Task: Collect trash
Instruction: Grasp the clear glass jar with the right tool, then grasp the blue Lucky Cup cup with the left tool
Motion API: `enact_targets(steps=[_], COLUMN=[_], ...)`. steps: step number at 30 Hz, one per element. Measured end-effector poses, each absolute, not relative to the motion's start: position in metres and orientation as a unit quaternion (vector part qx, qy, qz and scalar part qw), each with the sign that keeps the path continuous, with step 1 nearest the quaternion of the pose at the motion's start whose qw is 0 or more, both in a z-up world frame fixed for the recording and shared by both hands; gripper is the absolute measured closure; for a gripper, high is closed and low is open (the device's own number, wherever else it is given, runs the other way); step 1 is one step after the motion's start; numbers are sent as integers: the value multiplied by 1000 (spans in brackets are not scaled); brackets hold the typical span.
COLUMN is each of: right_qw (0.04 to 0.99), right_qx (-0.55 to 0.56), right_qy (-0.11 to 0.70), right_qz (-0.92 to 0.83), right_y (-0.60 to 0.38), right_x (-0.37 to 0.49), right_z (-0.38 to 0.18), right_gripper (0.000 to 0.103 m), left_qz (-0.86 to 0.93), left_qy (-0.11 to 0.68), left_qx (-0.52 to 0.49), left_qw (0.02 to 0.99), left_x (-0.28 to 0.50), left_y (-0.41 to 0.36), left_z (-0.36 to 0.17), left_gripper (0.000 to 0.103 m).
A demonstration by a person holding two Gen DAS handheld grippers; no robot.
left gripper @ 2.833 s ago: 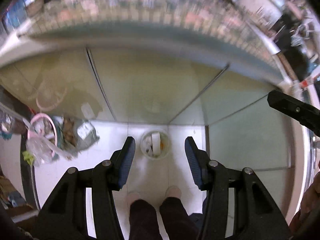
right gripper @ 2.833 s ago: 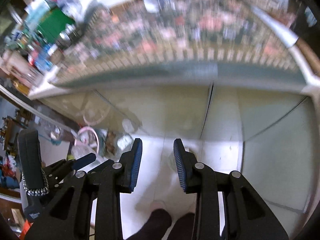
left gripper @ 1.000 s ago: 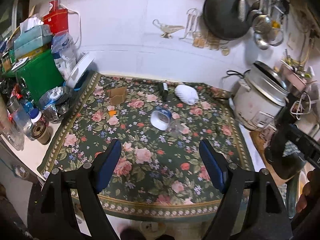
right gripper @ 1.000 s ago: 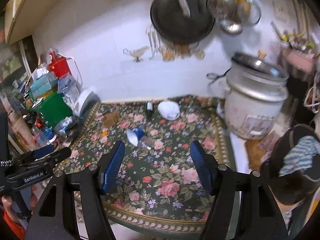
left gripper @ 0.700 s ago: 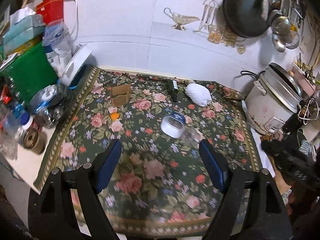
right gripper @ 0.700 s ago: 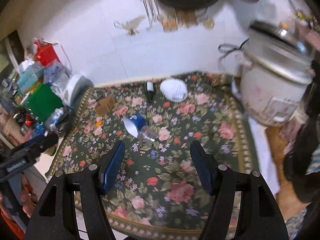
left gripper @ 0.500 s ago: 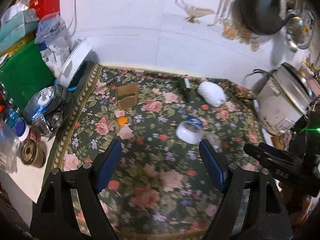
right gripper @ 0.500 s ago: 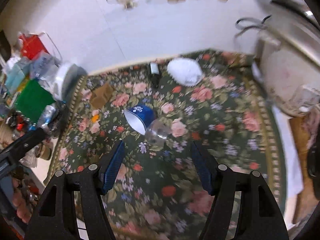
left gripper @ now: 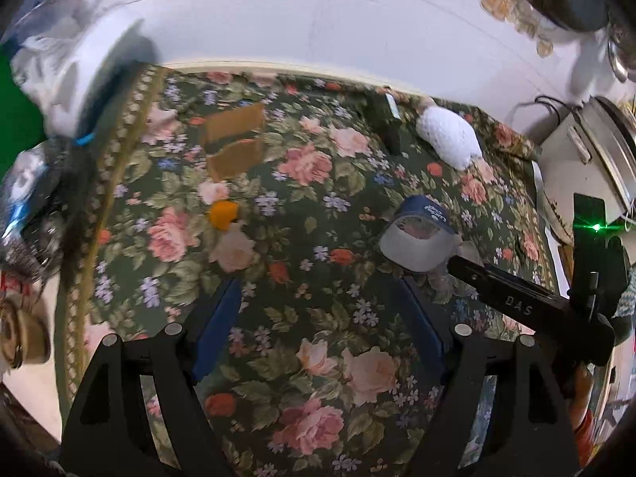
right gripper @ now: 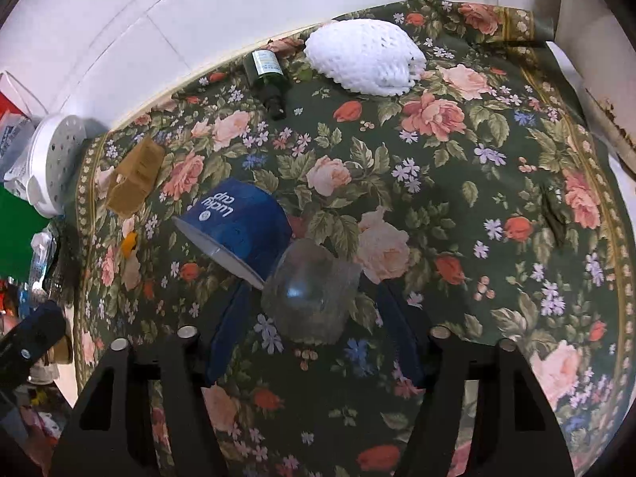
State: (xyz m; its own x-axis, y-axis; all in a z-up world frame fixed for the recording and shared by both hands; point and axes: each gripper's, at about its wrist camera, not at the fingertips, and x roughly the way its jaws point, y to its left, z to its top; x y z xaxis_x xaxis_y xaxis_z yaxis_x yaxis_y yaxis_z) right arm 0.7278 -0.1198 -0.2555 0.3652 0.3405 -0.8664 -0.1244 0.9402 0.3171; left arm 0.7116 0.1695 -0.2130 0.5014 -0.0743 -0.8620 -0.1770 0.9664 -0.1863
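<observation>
Closer now — "lucky cup" cup (right gripper: 234, 226)

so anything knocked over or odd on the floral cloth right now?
Yes. The blue paper cup and the clear plastic cup beside it both lie tipped on their sides. A small dark bottle also lies flat near the wall, next to a white foam net. No spill shows.

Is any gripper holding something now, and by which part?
Nothing is held. The right gripper is closing around the clear plastic cup, not yet pressing it; left gripper is empty.
</observation>
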Motion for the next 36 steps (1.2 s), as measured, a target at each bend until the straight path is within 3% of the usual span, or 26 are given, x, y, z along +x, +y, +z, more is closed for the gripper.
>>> enact_targets(steps=[1, 3, 27, 30, 31, 33, 36], right_qw=[819, 815, 851, 854, 854, 856, 860], right_qx=[99, 100, 115, 116, 116, 116, 113], right_qy=[546, 549, 508, 504, 502, 499, 491], right_qz=[144, 155, 65, 67, 68, 72, 81], right_y=[-119, -120, -215, -215, -215, -214, -214], right_x=[729, 729, 685, 680, 679, 676, 669], right_z=[-257, -260, -223, -219, -217, -213, -205], right_gripper=[57, 63, 63, 64, 64, 64, 64], left_qz=[26, 13, -60, -68, -71, -81, -65], left_qy=[500, 505, 515, 495, 493, 504, 507], left_qx=[-122, -111, -45, -46, -46, -44, -31], left_qw=[857, 856, 854, 865, 866, 859, 859], left_x=[715, 725, 804, 798, 797, 796, 791], left_y=[166, 155, 75, 75, 75, 72, 68], left_z=[-215, -220, -272, -264, -262, -261, -260], left_gripper=[24, 24, 23, 34, 56, 87, 93])
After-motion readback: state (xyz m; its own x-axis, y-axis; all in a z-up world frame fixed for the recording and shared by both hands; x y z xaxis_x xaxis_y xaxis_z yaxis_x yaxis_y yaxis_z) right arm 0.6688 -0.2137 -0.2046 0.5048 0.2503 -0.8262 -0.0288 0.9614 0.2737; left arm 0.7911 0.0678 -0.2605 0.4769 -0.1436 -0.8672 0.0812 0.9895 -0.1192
